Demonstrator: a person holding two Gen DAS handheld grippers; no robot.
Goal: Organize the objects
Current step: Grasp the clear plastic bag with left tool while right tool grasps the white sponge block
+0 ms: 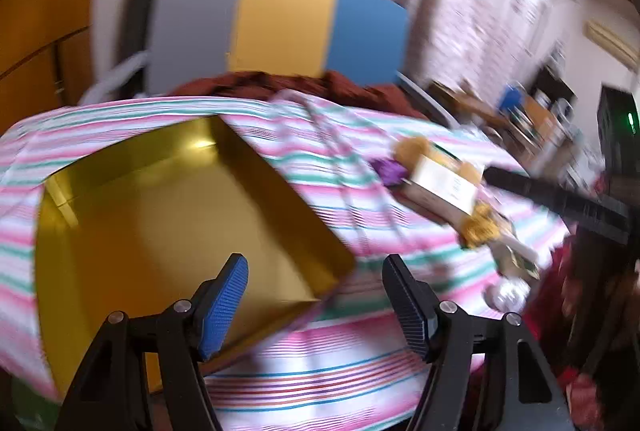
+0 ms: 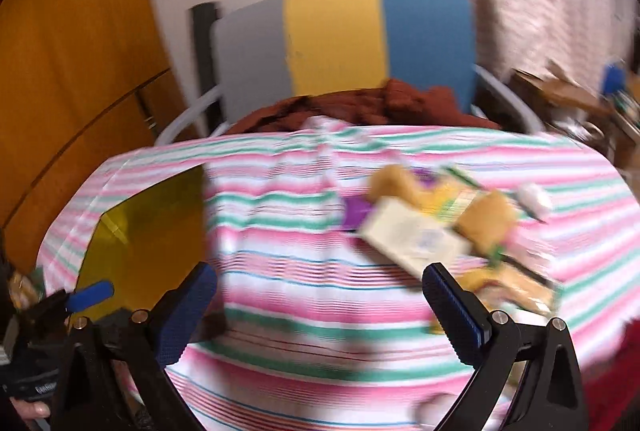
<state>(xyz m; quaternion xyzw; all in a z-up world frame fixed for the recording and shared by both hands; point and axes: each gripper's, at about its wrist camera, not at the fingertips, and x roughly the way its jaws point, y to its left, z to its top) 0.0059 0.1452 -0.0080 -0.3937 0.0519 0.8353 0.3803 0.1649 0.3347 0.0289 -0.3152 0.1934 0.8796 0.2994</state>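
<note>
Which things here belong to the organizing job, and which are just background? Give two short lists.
Part of the job:
gold tray, nothing in it
pile of small packets on the striped cloth
left gripper and right gripper, both open

Just lying about:
striped tablecloth
chair with brown cloth
cluttered shelf

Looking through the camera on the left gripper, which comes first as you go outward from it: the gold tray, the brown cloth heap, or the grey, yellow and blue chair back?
1. Gold tray: right in front of the open left gripper, toward its left finger, on the striped cloth.
2. Brown cloth heap: past the table's far edge.
3. Chair back: rising behind the heap, farthest.
</note>
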